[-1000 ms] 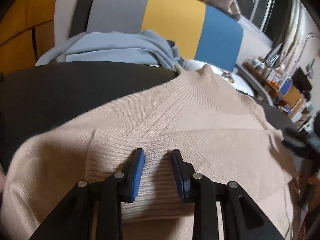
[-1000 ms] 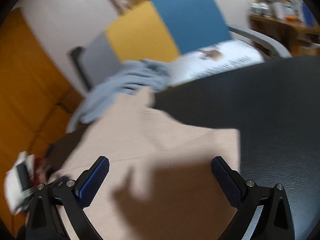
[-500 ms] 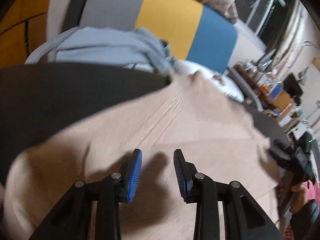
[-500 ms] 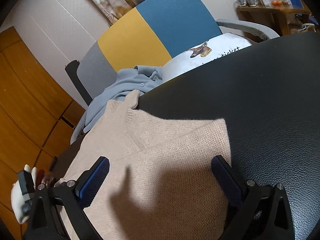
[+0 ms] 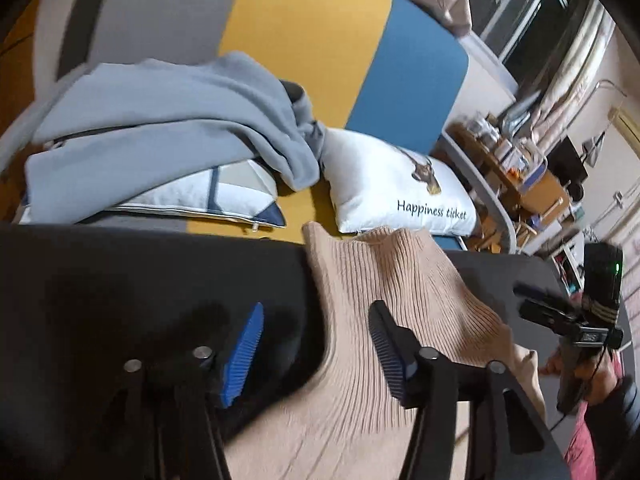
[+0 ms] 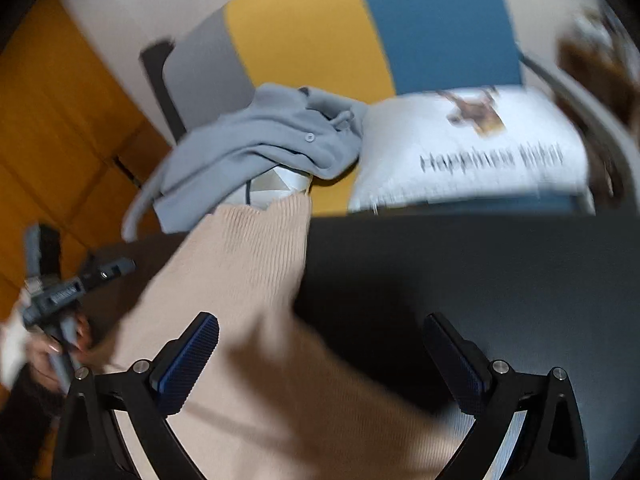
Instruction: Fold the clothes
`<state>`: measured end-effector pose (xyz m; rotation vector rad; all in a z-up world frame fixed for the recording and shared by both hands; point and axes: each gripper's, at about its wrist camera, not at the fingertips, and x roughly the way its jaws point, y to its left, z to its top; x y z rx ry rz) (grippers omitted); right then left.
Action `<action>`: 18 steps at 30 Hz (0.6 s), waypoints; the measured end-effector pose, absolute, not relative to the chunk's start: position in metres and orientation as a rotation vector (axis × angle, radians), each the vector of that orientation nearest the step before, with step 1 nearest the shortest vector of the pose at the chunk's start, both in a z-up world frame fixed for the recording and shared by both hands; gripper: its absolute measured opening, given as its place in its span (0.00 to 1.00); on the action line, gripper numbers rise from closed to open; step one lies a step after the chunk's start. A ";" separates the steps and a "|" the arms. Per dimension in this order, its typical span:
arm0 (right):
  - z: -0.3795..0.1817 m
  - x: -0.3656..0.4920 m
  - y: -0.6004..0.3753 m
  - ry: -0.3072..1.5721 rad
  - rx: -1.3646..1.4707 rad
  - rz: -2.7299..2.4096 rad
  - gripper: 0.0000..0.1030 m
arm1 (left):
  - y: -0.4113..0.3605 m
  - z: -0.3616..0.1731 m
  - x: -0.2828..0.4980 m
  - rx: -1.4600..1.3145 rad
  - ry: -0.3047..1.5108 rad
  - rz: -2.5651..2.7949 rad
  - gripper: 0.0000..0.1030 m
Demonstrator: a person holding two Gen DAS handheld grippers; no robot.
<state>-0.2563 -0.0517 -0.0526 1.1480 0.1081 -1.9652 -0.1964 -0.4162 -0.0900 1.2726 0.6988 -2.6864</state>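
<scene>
A beige ribbed knit sweater point(image 5: 400, 304) lies on a black table point(image 5: 120, 280), its collar at the far edge. My left gripper point(image 5: 316, 348) is open and empty, hovering over the sweater's left edge near the collar. The sweater also shows in the right wrist view point(image 6: 240, 280). My right gripper point(image 6: 324, 364) is wide open and empty above the sweater's right edge. The right gripper appears in the left wrist view point(image 5: 576, 320); the left gripper appears in the right wrist view point(image 6: 60, 296).
Behind the table stands a grey, yellow and blue sofa point(image 5: 312, 40) holding a grey-blue garment point(image 5: 160, 128), a white "Happiness ticket" pillow point(image 5: 400, 196) and a patterned pillow point(image 5: 208, 196). A cluttered wooden shelf point(image 5: 520, 168) is at far right. Orange wooden panels point(image 6: 60, 140) stand left.
Both grippers moved forward toward the sweater's collar and the table's far edge. My left gripper opened wider. The right view is now blurred by motion.
</scene>
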 end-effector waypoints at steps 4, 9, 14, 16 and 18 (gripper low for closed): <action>-0.060 -0.272 -0.112 0.319 1.091 -1.917 0.95 | -0.415 -0.101 -0.225 1.341 0.672 -2.674 0.59; -0.077 -0.293 -0.155 0.421 1.107 -1.895 0.86 | -0.412 -0.114 -0.256 1.415 0.618 -2.663 0.59; -0.094 -0.306 -0.181 0.407 1.140 -1.826 0.64 | -0.417 -0.120 -0.277 1.431 0.613 -2.660 0.56; -0.093 -0.305 -0.181 0.357 1.145 -1.796 0.46 | -0.420 -0.121 -0.280 1.438 0.638 -2.644 0.23; -0.090 -0.305 -0.183 0.320 1.151 -1.765 0.21 | -0.424 -0.123 -0.281 1.441 0.691 -2.628 0.04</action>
